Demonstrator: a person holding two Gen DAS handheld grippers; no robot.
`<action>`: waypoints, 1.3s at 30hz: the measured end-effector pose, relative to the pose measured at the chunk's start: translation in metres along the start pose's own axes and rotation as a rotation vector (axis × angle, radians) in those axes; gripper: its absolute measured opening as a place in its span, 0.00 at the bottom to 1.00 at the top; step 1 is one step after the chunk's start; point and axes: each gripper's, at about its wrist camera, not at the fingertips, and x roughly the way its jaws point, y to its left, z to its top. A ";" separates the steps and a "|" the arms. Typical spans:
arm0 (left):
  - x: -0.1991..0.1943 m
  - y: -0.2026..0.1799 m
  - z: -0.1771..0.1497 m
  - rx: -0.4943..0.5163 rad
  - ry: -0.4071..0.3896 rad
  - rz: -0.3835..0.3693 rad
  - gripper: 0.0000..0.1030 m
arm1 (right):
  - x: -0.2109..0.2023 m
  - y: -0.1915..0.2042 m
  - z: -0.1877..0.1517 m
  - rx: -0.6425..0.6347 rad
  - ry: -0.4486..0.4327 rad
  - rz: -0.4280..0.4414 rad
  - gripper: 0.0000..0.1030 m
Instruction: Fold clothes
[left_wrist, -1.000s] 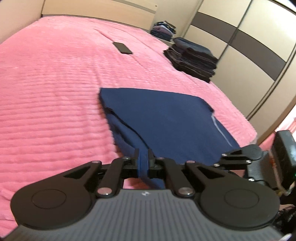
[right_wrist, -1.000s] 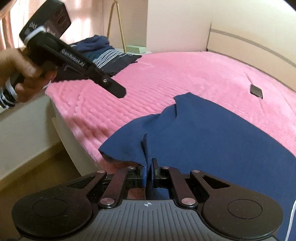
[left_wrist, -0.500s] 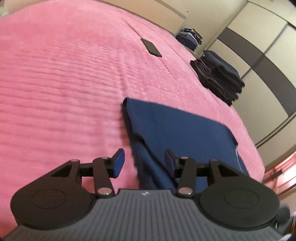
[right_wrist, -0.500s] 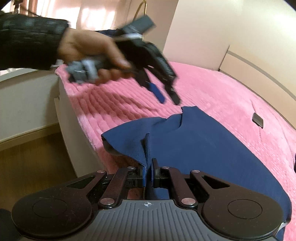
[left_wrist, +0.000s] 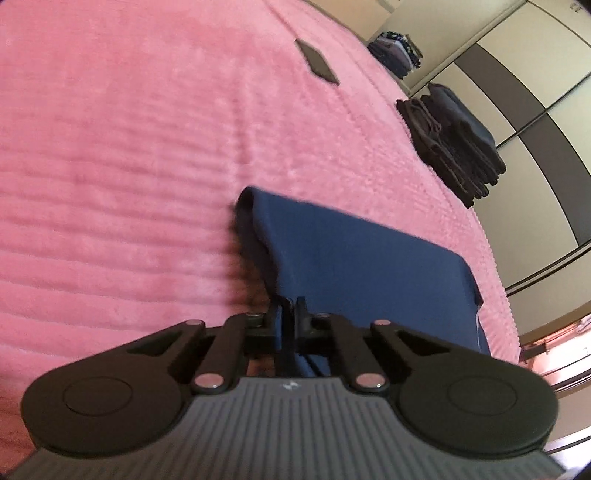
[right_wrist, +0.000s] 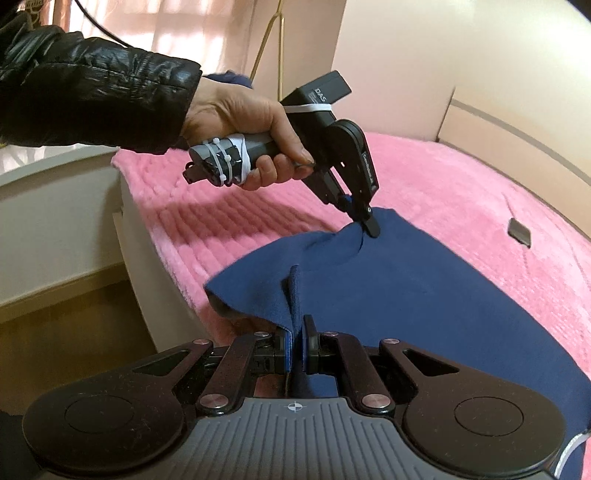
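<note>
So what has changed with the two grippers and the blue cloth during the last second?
The left gripper let go of the blue garment, opened, moved further along its edge and closed on it again. The right gripper stayed shut on its fold. The phone and the folded stack did not move.
</note>
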 end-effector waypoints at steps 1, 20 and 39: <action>-0.006 -0.009 0.003 0.014 -0.012 -0.006 0.02 | -0.007 -0.003 0.000 0.018 -0.022 -0.012 0.04; 0.104 -0.295 0.018 0.438 0.086 -0.080 0.02 | -0.144 -0.098 -0.111 0.694 -0.203 -0.295 0.03; 0.237 -0.337 -0.032 0.592 0.283 -0.027 0.07 | -0.167 -0.123 -0.121 0.991 -0.214 -0.306 0.00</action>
